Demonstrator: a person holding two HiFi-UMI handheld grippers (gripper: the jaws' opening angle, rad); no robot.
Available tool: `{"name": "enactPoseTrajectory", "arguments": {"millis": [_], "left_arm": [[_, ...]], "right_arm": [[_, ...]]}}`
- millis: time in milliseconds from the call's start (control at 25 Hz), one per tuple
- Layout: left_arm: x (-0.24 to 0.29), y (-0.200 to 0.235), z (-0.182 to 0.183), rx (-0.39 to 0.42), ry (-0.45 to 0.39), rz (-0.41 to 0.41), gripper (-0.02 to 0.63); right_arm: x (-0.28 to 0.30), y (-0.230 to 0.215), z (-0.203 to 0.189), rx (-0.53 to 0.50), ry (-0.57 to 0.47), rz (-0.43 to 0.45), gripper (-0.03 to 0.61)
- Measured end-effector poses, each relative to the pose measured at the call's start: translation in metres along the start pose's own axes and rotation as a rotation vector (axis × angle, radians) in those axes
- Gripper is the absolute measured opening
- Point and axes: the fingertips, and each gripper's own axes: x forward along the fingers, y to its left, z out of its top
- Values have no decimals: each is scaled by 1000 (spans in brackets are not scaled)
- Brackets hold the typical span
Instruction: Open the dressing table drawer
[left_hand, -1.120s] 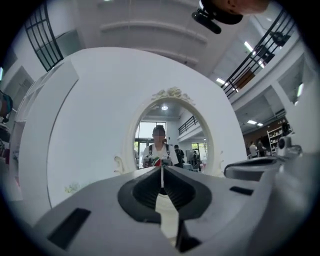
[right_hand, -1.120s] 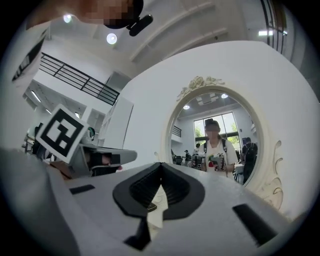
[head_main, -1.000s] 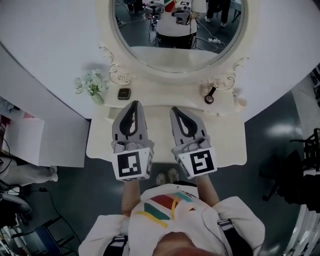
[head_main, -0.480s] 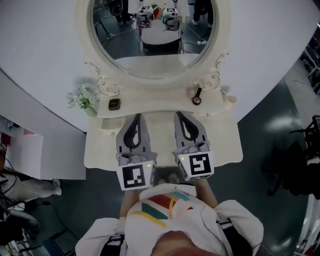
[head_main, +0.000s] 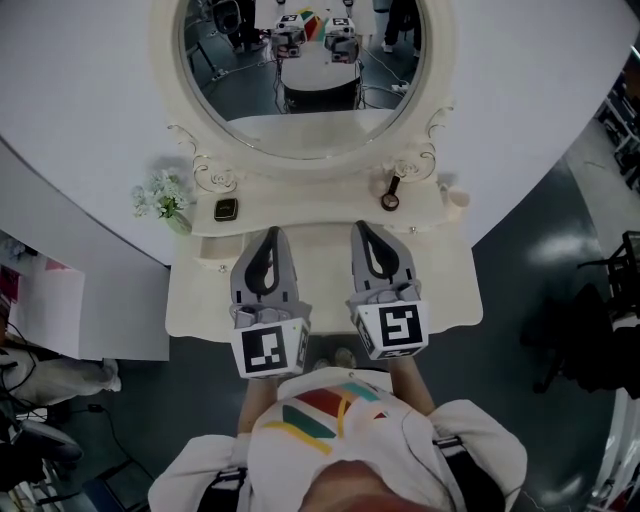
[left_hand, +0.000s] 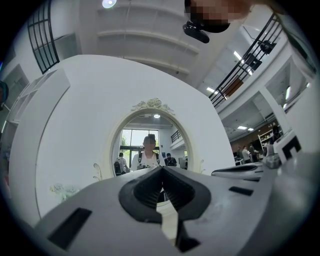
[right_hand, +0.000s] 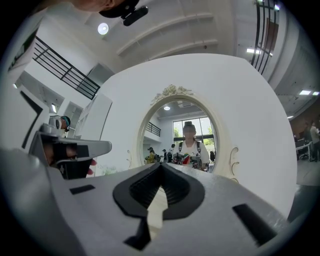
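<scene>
The cream dressing table (head_main: 195, 300) stands below me with its oval mirror (head_main: 300, 60) behind. No drawer front shows in any view; the table top hides it. Both grippers hover side by side over the table top, pointing at the mirror. My left gripper (head_main: 272, 232) is shut and holds nothing; in its own view the dark pads (left_hand: 150, 187) meet at the tip (left_hand: 162, 169). My right gripper (head_main: 362, 226) is shut and empty as well, its tip (right_hand: 161, 165) closed before the mirror (right_hand: 187, 135).
On the raised back shelf (head_main: 320, 208) sit a small vase of white flowers (head_main: 160, 200), a small dark square item (head_main: 226, 210), a dark round-headed tool (head_main: 388, 198) and a pale knob-like piece (head_main: 457, 198). A white wall panel (head_main: 70, 310) stands at the left.
Both grippers have shifted a little to the right across the table top, then held still for the last half second. My view has moved, so the table now sits further left.
</scene>
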Motion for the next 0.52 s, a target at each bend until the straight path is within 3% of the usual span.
{"name": "enactPoseTrajectory", "arguments": {"millis": [520], "left_arm": [[-2,-1,-7,-7,12,-13,8]], "right_arm": [[-2,-3,-2,7,3,-22,0]]}}
